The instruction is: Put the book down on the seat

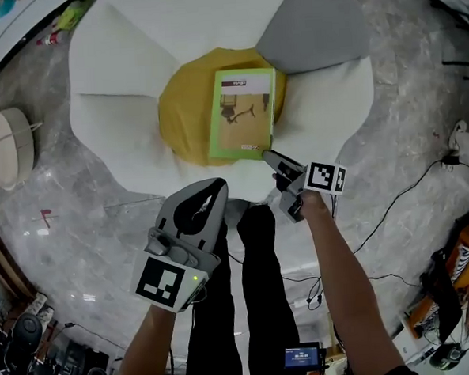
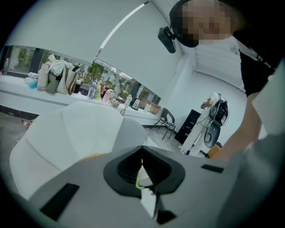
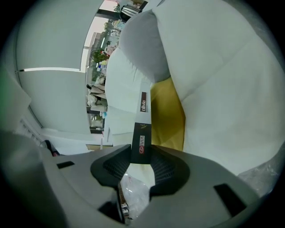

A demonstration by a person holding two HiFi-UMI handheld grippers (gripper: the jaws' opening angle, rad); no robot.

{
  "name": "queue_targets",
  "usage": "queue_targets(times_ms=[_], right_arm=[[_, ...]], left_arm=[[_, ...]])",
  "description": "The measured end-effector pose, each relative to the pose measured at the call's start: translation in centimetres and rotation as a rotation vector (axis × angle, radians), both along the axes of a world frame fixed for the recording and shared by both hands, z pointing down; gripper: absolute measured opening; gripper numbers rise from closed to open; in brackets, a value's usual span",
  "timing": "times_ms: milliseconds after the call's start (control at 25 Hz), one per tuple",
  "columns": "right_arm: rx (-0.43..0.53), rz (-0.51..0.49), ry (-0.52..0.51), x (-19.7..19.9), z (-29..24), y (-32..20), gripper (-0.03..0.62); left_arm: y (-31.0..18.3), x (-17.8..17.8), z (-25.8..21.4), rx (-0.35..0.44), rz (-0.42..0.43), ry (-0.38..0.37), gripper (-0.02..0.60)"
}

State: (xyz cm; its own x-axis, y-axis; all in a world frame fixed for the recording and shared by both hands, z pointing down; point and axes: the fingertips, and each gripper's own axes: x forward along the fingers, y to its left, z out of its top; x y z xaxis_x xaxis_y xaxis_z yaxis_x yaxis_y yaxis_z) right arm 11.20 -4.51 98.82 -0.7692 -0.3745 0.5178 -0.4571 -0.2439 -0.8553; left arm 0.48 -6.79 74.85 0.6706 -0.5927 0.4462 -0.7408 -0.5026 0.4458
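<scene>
Book [image 1: 243, 113]: it lies over the yellow centre cushion [image 1: 184, 114] of the flower-shaped seat [image 1: 124, 63], cover up, long side running away from me. I cannot tell whether its underside touches the cushion or hangs just above it.

Progress: I judge the carry done and the placing nearly so. What remains is to settle the book flat if it is not down, let go, and draw back.

Condition: thin, flat, undamaged, with a green border round a tan cover. In the right gripper view its dark spine [image 3: 141, 133] shows edge-on.

Right tool [image 1: 274, 161]: closed on the book's near right corner, with the spine pinched between both pads.

Left tool [image 1: 207, 194]: held back off the seat's near edge, jaws drawn together, holding nothing.

Surroundings: white petals, one grey petal [image 1: 312, 23], marbled floor [image 1: 86, 223].
</scene>
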Motion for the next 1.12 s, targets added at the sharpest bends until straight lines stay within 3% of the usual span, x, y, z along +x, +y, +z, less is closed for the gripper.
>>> queue_targets(times_ms=[440, 720, 880, 1120], right_arm=[[-0.024, -0.050, 0.033, 0.4, 2.8, 0.6, 0.149], [-0.049, -0.036, 0.122, 0.9, 4.7, 1.0, 0.155], [-0.075, -0.100, 0.195, 1.2, 5.6, 1.5, 0.153], [-0.066, -0.106, 0.204, 1.2, 5.1, 1.1, 0.141]], left_arm=[[0.6, 0.3, 1.4, -0.003, 0.001, 0.009, 0.012], [0.7, -0.3, 1.9, -0.006, 0.012, 0.003, 0.012], [0.5, -0.7, 2.0, -0.005, 0.014, 0.002, 0.012], [0.7, -1.1, 1.6, 0.001, 0.018, 0.001, 0.012]])
